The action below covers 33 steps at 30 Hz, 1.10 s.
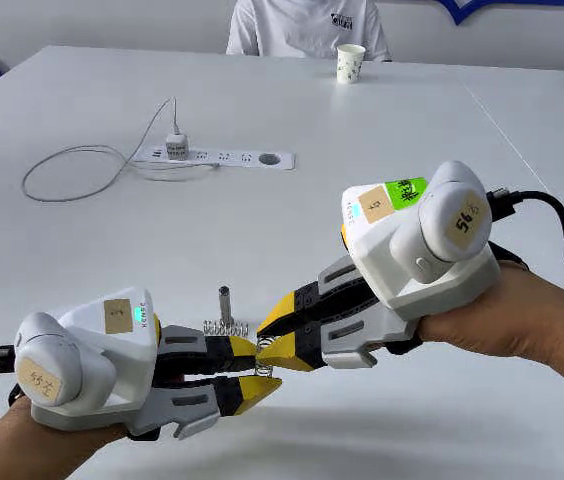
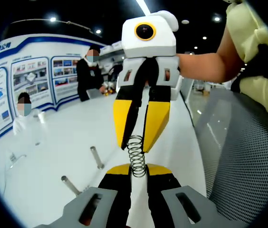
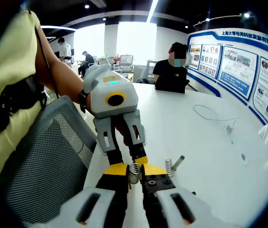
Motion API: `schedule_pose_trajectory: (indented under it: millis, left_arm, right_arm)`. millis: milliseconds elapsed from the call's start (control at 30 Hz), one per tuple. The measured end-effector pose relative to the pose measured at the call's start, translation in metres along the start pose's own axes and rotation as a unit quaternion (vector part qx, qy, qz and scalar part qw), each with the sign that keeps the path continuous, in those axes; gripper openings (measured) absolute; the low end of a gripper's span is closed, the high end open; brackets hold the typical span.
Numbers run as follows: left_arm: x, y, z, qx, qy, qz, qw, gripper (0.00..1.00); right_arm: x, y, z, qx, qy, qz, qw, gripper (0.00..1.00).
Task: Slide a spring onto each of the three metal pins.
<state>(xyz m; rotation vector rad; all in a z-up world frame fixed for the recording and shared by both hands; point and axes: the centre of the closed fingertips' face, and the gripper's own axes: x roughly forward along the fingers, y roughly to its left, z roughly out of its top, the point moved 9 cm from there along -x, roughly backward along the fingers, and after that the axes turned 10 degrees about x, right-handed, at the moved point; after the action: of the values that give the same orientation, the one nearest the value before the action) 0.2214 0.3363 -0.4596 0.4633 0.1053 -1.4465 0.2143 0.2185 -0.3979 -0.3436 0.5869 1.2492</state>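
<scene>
One spring, both my grippers on it.
My left gripper (image 1: 256, 370) and right gripper (image 1: 268, 338) meet tip to tip, each pinching the spring (image 2: 136, 156); a pin (image 1: 224, 300) stands just beyond.

- Near centre of the table (image 1: 82, 250), the left gripper (image 1: 260, 368) comes in from the near left and the right gripper (image 1: 274, 338) from the near right, tips meeting nose to nose.
- Between them sits the spring (image 1: 262, 369), one end in each gripper's jaws.
- Just behind that meeting point, a second spring (image 1: 224, 328) lies on the table at the foot of an upright pin (image 1: 224, 300).
- Farther back, left of centre, there's the power strip (image 1: 217, 157), with a charger (image 1: 176, 147) plugged in on its left end and a cable (image 1: 72, 149) looping off to the left.
- At the far edge, right of centre, a paper cup (image 1: 350, 63) stands in front of a seated person (image 1: 302, 25).
</scene>
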Motion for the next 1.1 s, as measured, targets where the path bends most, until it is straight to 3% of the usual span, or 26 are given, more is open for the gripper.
schedule_pose_trajectory:
  millis: [433, 733, 1100]
  left_arm:
    - [0.002, -0.001, 0.001, 0.000, -0.003, 0.000, 1.0000, 0.12]
    - [0.001, -0.001, -0.004, -0.011, -0.001, 0.002, 0.9999, 0.19]
    - [-0.009, 0.002, -0.012, -0.041, -0.001, 0.024, 0.9989, 0.30]
  right_arm:
    - [-0.001, -0.001, 0.000, 0.001, -0.003, -0.004, 1.0000, 0.11]
    - [-0.004, -0.006, -0.002, 0.006, 0.000, -0.012, 0.9999, 0.11]
    - [-0.009, -0.014, -0.003, 0.015, -0.004, -0.028, 0.9995, 0.11]
